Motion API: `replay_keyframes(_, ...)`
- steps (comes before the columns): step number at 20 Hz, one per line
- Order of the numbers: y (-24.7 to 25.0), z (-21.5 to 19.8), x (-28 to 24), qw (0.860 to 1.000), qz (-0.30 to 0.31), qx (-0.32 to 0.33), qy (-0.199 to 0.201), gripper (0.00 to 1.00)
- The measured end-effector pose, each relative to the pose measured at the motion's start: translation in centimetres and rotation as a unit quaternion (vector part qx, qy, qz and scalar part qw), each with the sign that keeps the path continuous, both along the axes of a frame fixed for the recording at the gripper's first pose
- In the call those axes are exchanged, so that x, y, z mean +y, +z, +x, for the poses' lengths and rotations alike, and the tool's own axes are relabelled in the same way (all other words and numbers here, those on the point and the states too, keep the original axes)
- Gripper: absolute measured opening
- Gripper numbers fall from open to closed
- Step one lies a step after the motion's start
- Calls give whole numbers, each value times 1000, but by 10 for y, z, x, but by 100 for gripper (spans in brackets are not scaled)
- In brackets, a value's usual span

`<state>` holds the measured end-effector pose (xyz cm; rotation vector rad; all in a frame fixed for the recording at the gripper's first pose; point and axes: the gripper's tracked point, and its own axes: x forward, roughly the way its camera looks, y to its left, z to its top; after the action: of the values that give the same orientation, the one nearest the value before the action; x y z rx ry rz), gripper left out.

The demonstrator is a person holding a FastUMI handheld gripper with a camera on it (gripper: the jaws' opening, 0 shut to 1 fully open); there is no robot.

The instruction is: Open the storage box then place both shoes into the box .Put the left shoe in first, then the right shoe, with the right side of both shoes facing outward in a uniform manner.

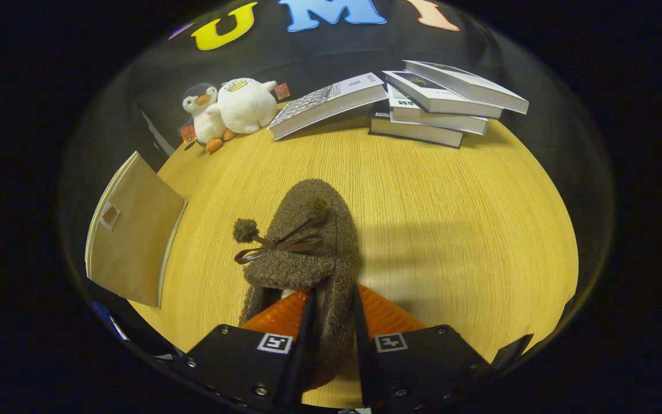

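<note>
Gripper view: leftmost, the storage box's open lid (133, 230) hangs over the table edge; plush penguins (230, 109); then the gripper (331, 322), its fingers clamped on the brown slipper's (308, 241) side wall; stacked books (428, 106) beyond.

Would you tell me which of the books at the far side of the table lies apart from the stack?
The book nearest the plush toys: this single book leans tilted on the stack, not piled flat within it.
</note>
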<state>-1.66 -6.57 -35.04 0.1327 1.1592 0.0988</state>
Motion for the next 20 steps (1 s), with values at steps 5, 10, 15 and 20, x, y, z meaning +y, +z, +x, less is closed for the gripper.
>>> replay_keyframes(5,3,0,-11,997,6,14,-73,1)
replay_keyframes(10,7,-5,0,990,62,36,-125,1)
replay_keyframes(15,37,-2,14,986,73,20,-148,1)
replay_keyframes(20,77,9,48,984,85,-1,-156,1)
